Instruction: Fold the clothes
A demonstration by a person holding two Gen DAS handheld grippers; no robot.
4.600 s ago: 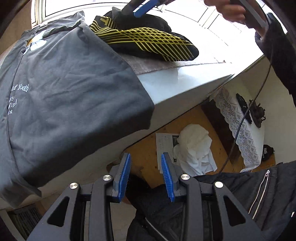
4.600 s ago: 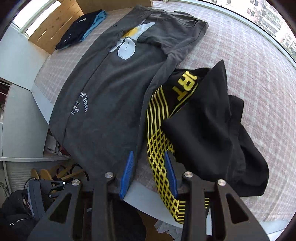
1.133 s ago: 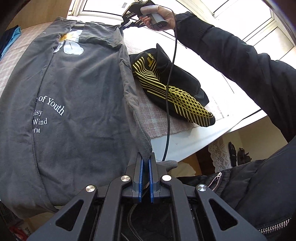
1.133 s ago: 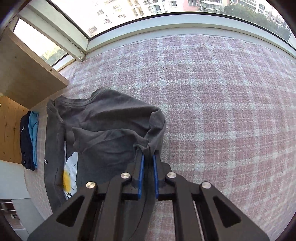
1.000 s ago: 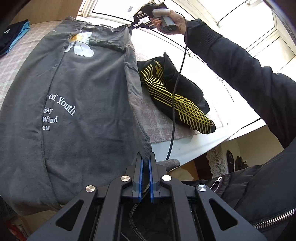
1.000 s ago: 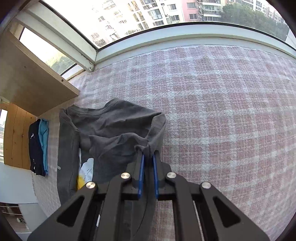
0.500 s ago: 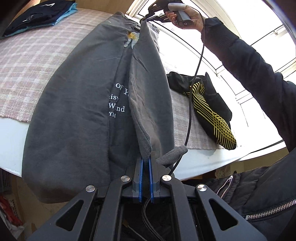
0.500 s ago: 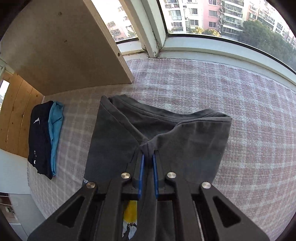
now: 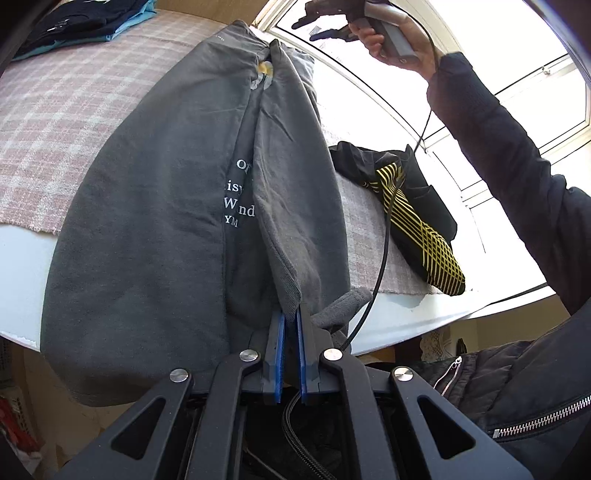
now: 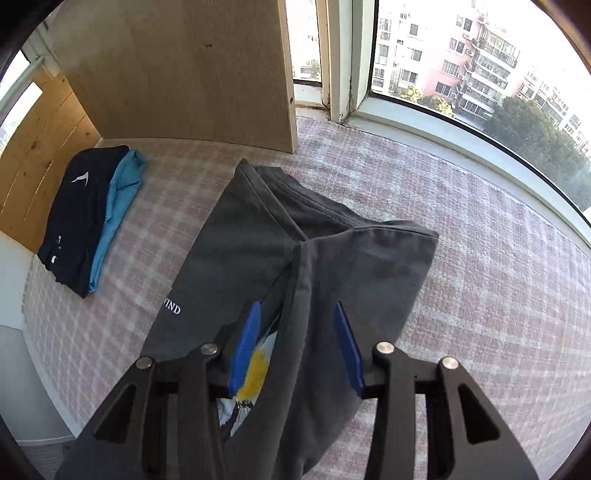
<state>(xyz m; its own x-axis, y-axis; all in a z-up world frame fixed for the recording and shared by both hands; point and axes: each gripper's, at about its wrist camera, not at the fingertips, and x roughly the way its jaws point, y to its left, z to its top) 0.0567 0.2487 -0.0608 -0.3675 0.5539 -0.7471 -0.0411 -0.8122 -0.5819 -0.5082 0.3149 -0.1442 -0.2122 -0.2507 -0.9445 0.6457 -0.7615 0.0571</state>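
Observation:
A dark grey T-shirt [image 9: 166, 206] with white lettering and a flower print lies lengthwise on the checked pink cloth, its right side folded over toward the middle. My left gripper [image 9: 290, 321] is shut on the shirt's hem at the near table edge. My right gripper [image 10: 295, 332] is open and hovers just above the shirt's [image 10: 332, 280] shoulder end, with the fold ridge between its blue fingers [image 10: 245, 347]. It also shows in the left wrist view [image 9: 325, 18], held up above the collar.
A black and yellow garment [image 9: 410, 206] lies crumpled at the right on the checked cloth [image 9: 48, 122]. A folded navy and light blue stack [image 10: 88, 218] sits at the far left by a wooden panel [image 10: 177, 74]. Windows [image 10: 461, 81] run along the back.
My right gripper has opened and let go of the shirt's shoulder, which now rests folded over the middle. My left gripper stays shut on the hem.

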